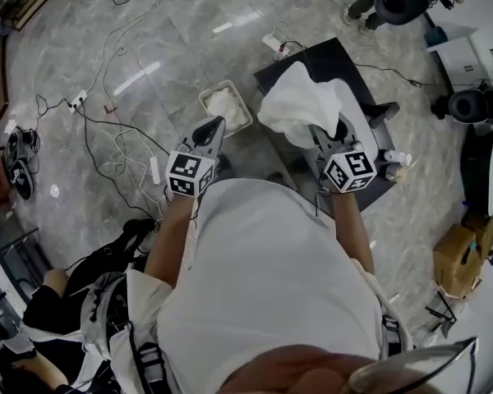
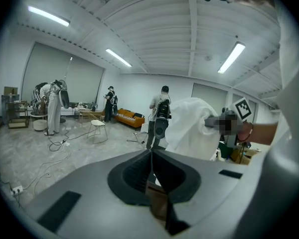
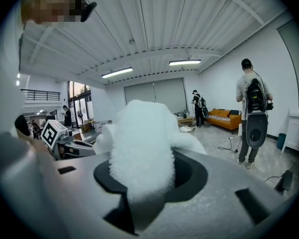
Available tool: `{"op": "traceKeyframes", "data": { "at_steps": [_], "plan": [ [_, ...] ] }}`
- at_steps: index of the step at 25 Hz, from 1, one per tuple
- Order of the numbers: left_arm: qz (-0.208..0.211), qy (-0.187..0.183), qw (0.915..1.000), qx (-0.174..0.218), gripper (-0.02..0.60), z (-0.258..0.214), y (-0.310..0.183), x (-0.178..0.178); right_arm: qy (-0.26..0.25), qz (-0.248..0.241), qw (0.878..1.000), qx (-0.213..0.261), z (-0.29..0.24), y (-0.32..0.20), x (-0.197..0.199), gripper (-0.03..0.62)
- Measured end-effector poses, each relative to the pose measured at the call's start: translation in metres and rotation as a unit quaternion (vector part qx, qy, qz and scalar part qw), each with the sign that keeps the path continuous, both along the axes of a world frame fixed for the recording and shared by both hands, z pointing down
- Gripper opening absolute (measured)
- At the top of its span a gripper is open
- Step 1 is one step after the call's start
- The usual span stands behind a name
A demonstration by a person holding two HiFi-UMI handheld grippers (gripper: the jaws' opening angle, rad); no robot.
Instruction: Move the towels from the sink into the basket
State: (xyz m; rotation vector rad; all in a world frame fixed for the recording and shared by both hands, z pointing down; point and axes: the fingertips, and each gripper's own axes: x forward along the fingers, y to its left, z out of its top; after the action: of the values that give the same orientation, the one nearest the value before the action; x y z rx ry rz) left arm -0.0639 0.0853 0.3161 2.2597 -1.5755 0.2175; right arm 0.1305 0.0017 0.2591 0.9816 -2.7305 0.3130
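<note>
The right hand-held gripper (image 1: 324,138) is clamped on a white towel (image 1: 300,101). The fluffy cloth is bunched between its jaws and billows above them, raised over the dark table (image 1: 329,56). The left hand-held gripper (image 1: 211,128) has its jaws pressed together on nothing. Just beyond it, on the floor (image 1: 148,48), the basket (image 1: 204,98) holds a second towel (image 1: 228,105).

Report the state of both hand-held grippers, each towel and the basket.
Left hand-held gripper: shut, empty.
Right hand-held gripper: shut on the lifted towel.
Lifted towel: bunched, held up in the air by the right jaws.
Second towel: lying inside the basket.
Basket: upright on the floor, holding one towel.
</note>
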Motion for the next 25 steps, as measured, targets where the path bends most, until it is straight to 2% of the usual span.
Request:
{"op": "traceKeyframes", "data": {
  "at_steps": [6, 12, 17, 25],
  "plan": [
    [-0.022, 0.016, 0.9990, -0.037, 0.011, 0.040, 0.010, -0.039, 0.021, -0.036, 0.999, -0.035, 0.041, -0.003, -0.055, 0.156],
    [-0.031, 0.025, 0.9966, -0.072, 0.011, 0.091, 0.004, -0.076, 0.045, -0.064, 0.993, -0.085, 0.119, -0.015, -0.110, 0.156],
    [-0.034, 0.027, 0.9941, -0.099, 0.011, 0.142, -0.004, -0.094, 0.080, -0.089, 0.985, -0.125, 0.203, -0.020, -0.148, 0.158],
    [-0.009, 0.024, 0.9897, -0.141, 0.011, 0.257, -0.023, -0.102, 0.125, -0.078, 0.968, -0.203, 0.381, -0.052, -0.204, 0.158]
  ]
}}
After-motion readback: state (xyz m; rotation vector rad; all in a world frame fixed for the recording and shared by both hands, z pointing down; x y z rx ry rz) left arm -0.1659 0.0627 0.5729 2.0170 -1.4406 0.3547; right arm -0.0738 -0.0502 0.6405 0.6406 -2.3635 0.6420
